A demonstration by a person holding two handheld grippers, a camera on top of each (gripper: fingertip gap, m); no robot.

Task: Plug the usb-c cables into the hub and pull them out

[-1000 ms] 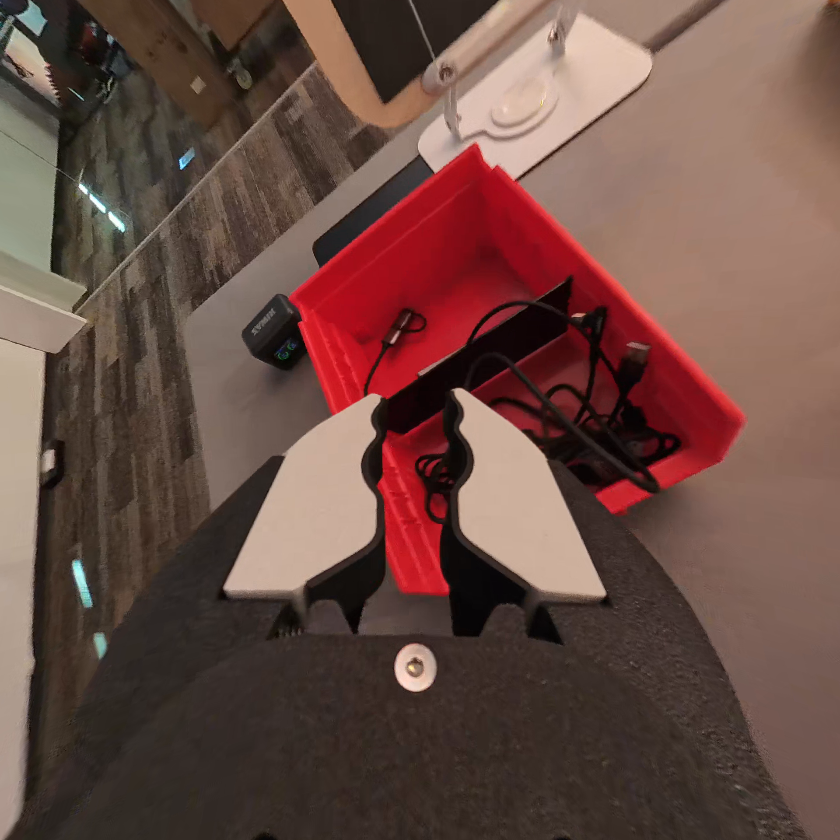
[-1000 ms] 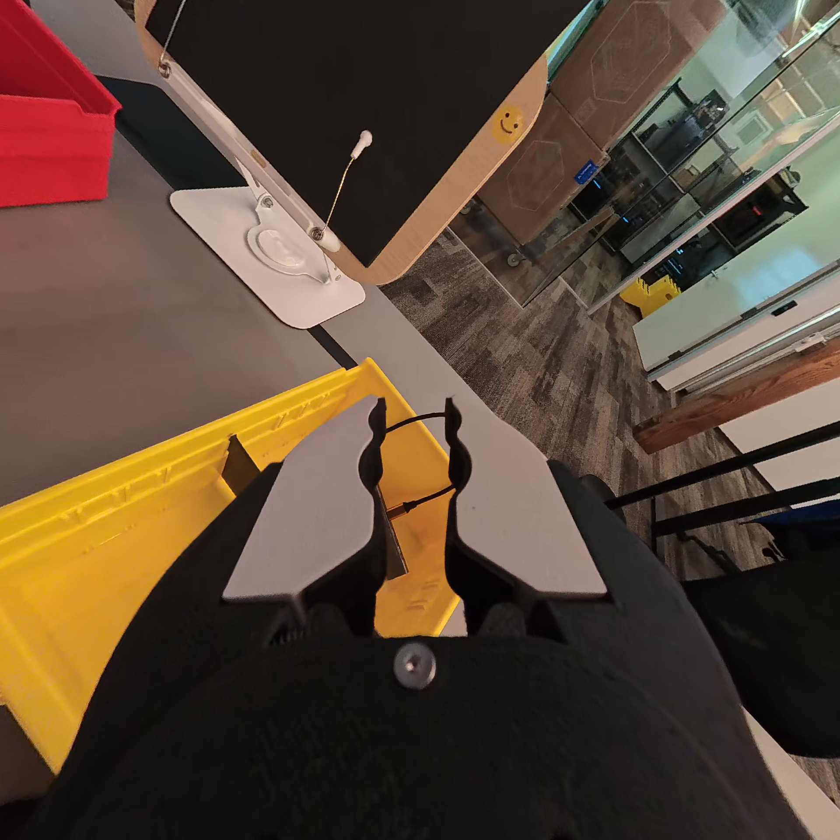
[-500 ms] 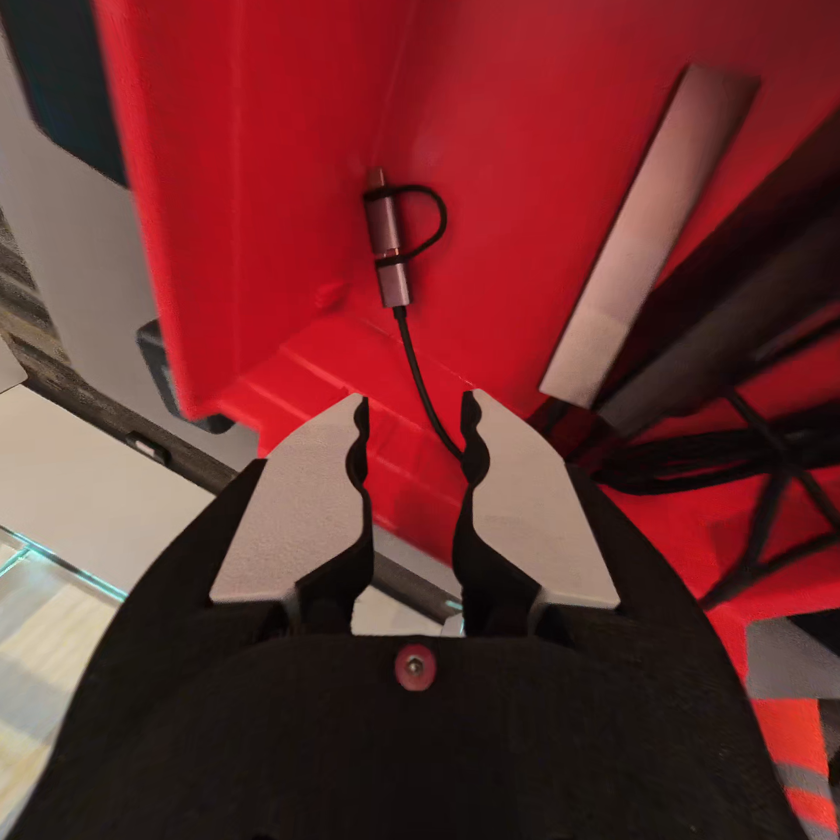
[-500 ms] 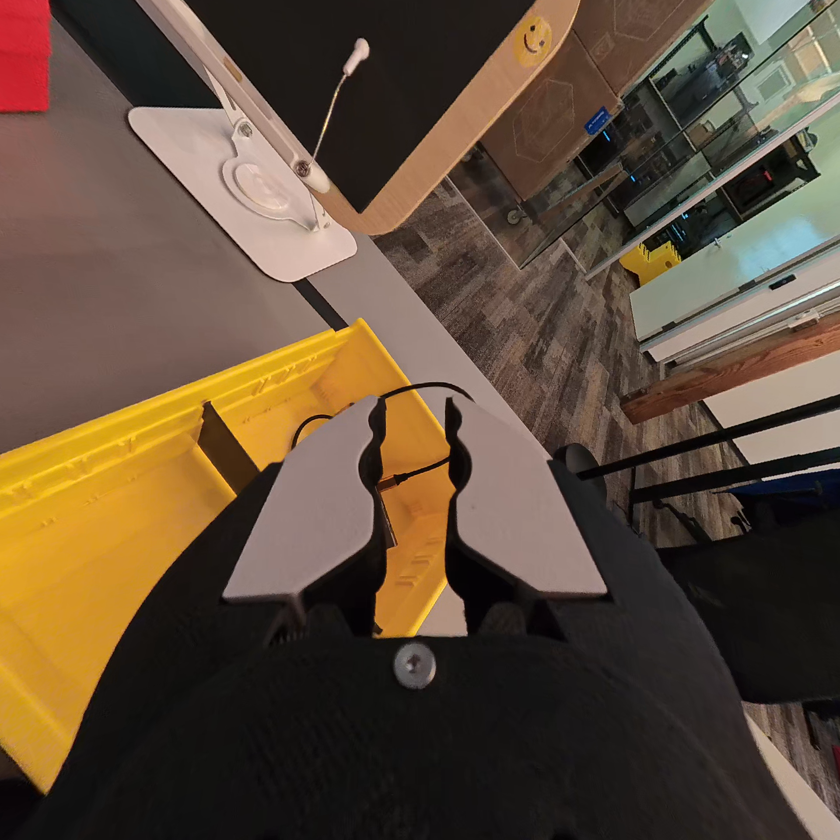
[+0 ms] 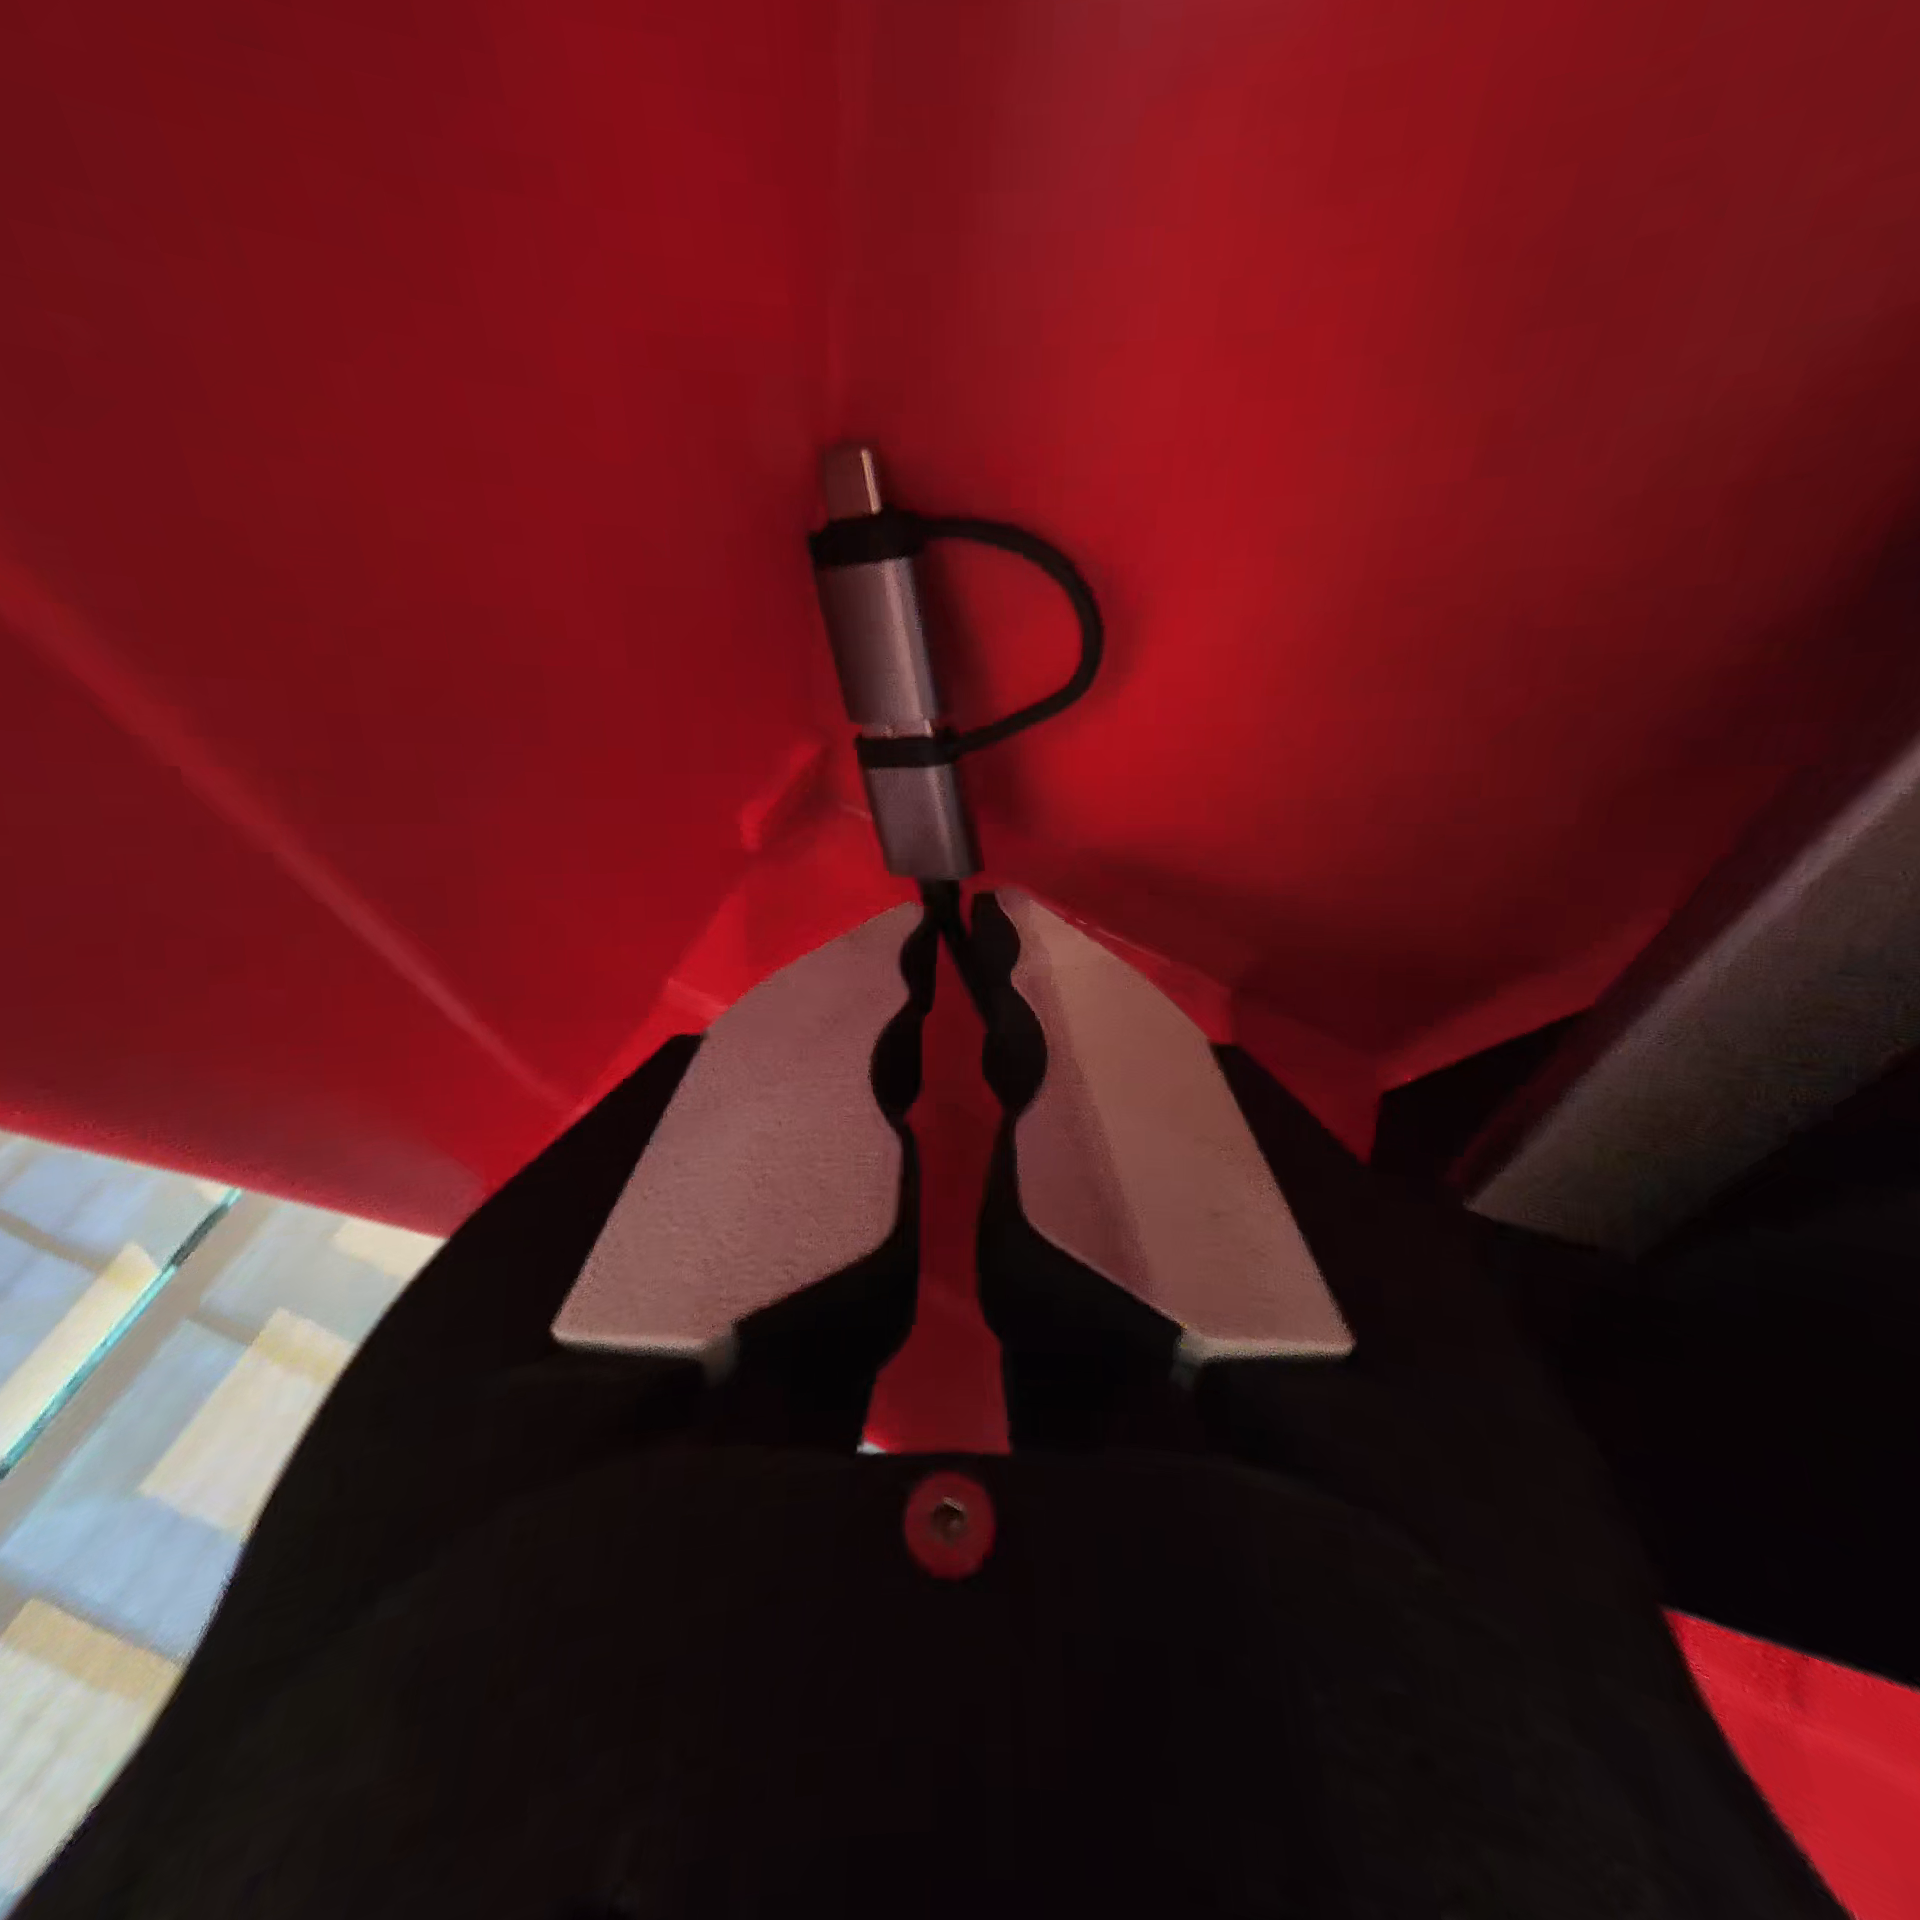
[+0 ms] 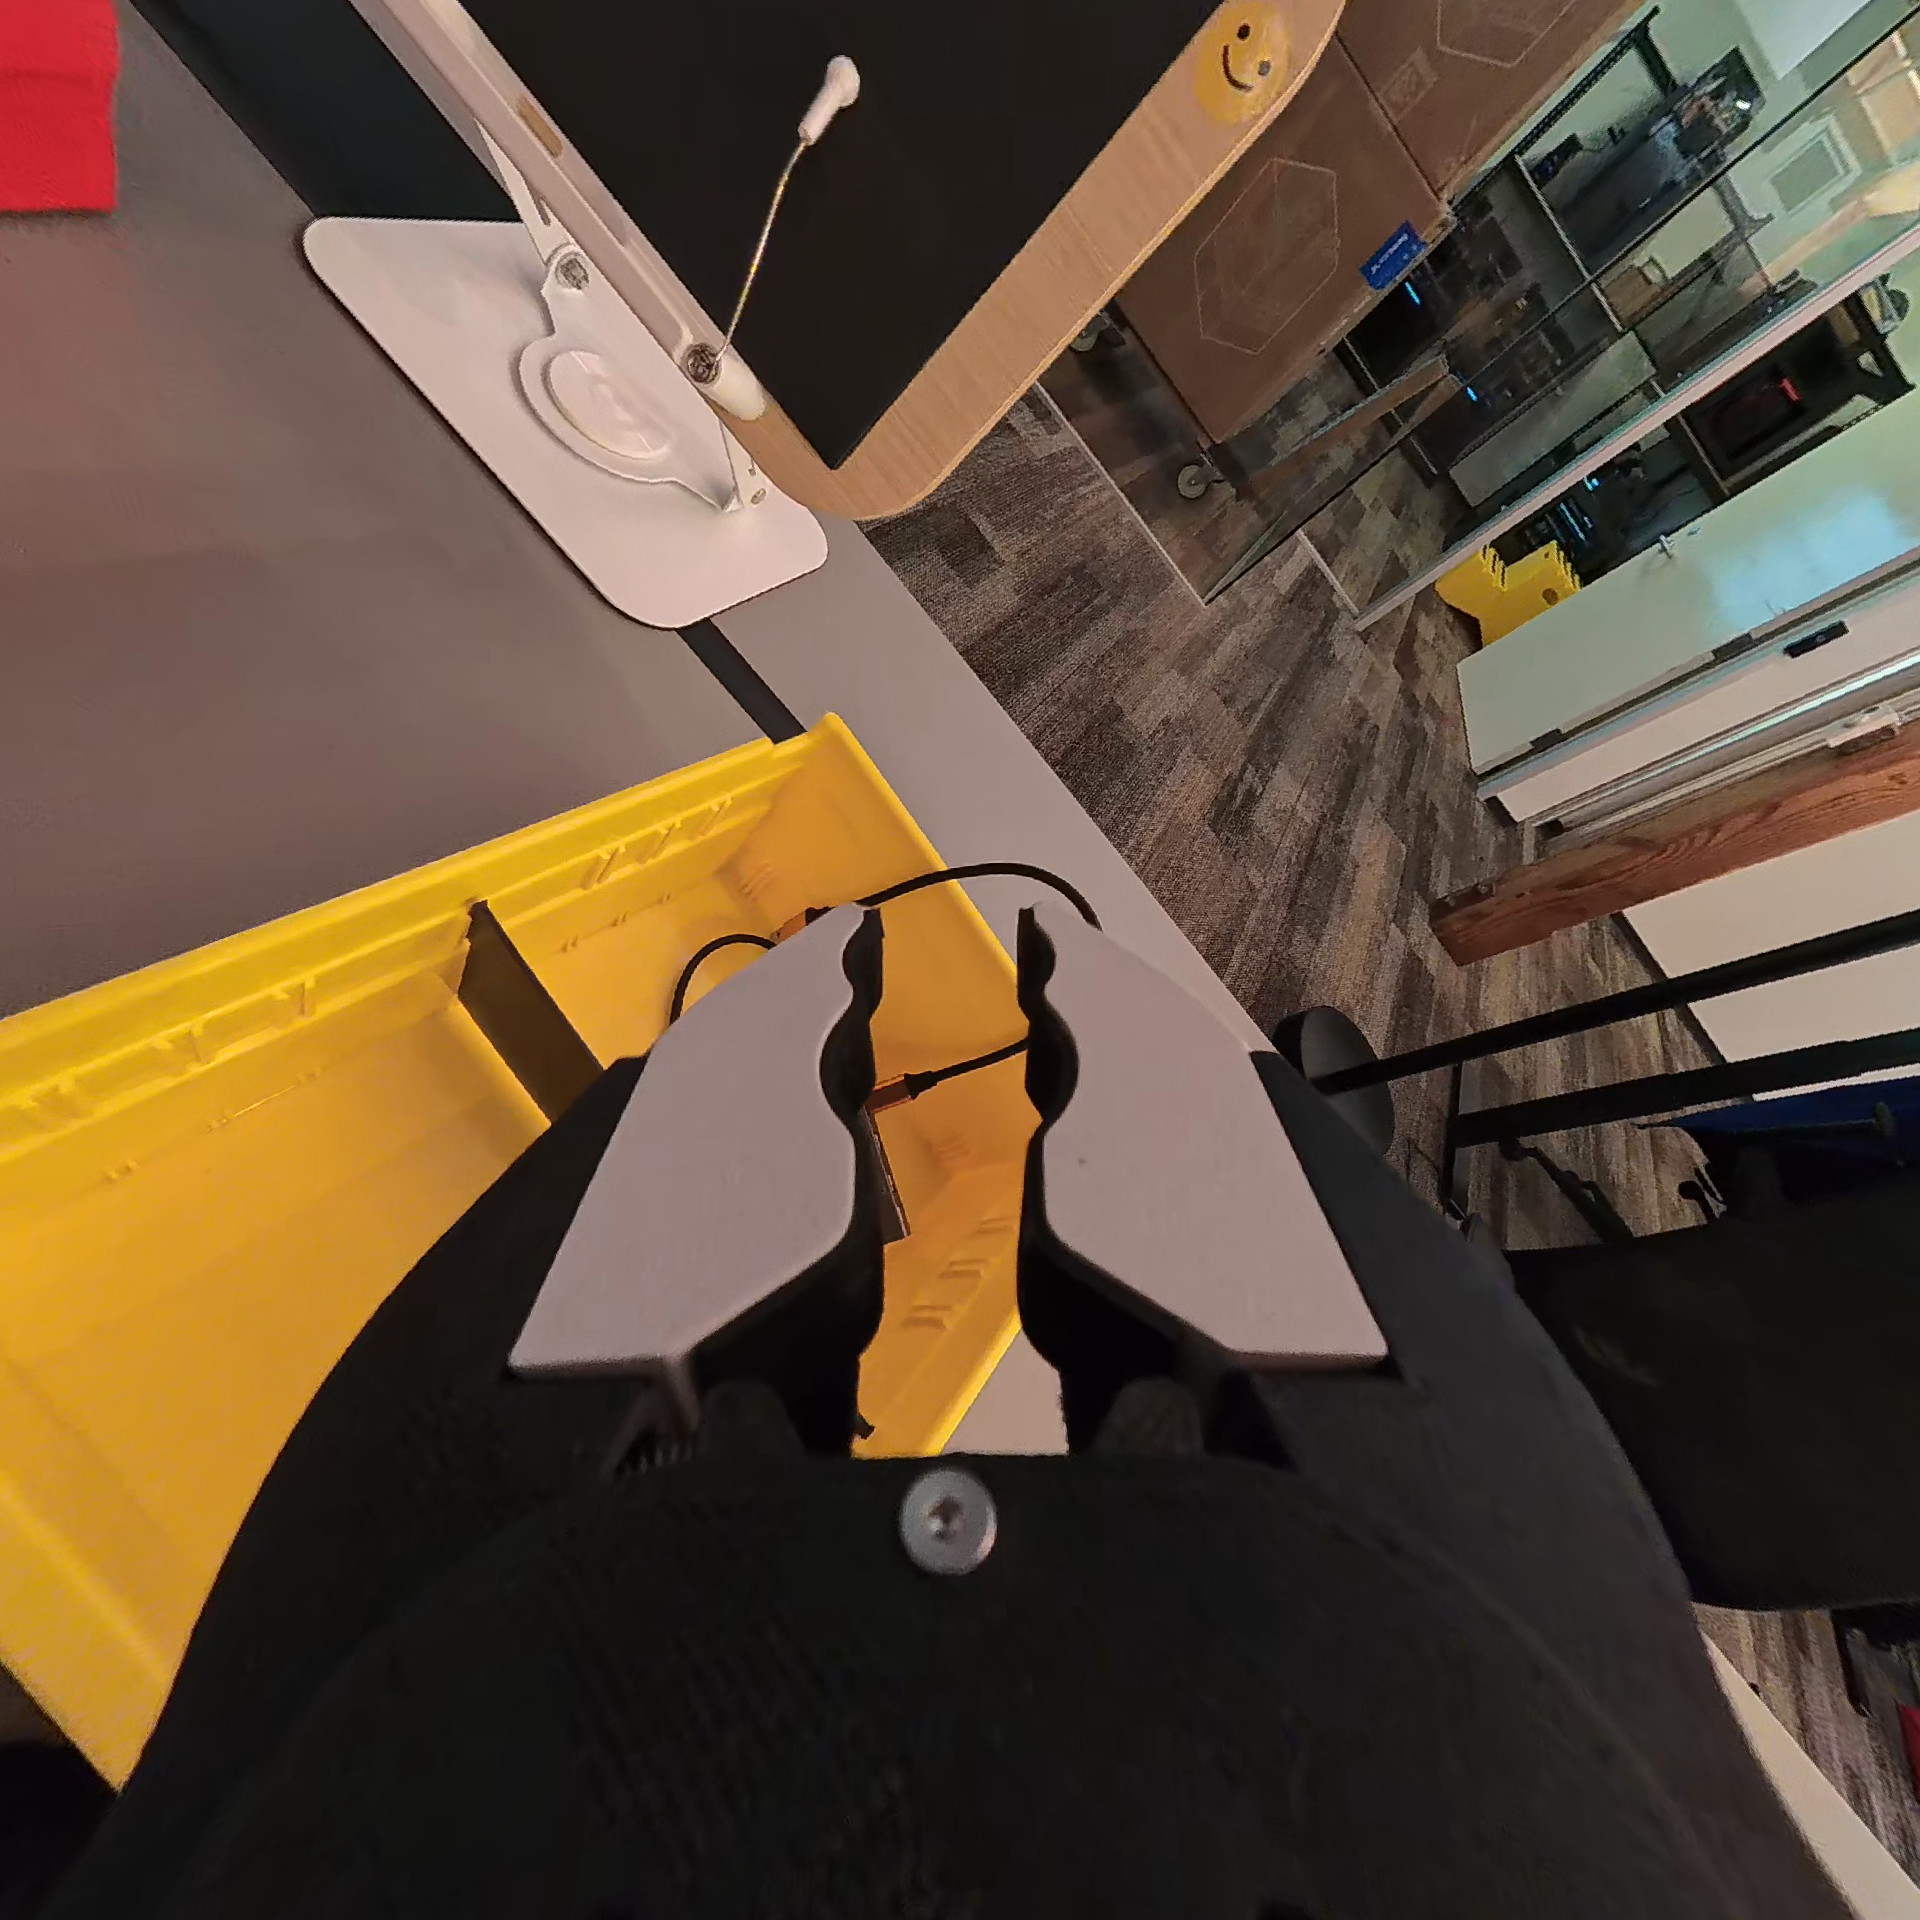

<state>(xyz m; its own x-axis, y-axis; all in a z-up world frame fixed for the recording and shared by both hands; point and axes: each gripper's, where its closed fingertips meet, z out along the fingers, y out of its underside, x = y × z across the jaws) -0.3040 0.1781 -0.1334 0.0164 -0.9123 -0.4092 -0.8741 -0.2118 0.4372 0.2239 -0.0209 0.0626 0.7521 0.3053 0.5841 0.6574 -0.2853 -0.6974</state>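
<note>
Red plastic fills the left wrist view: the red bin (image 5: 416, 416) is entered by the left gripper (image 5: 956, 909), nearly closed on the black cable (image 5: 943, 914) just below the grey plug (image 5: 902, 686) at twelve o'clock. A firm pinch close behind the plug is advised. At right, the right gripper (image 6: 948, 920) is held apart, empty, over the yellow bin (image 6: 260, 1143), where the hub (image 6: 883, 1174) lies. No writing can be read.

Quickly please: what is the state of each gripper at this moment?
Left gripper: shut on the black cable, just behind its grey plug, inside the red bin.
Right gripper: open, holding nothing, above the yellow bin.
</note>
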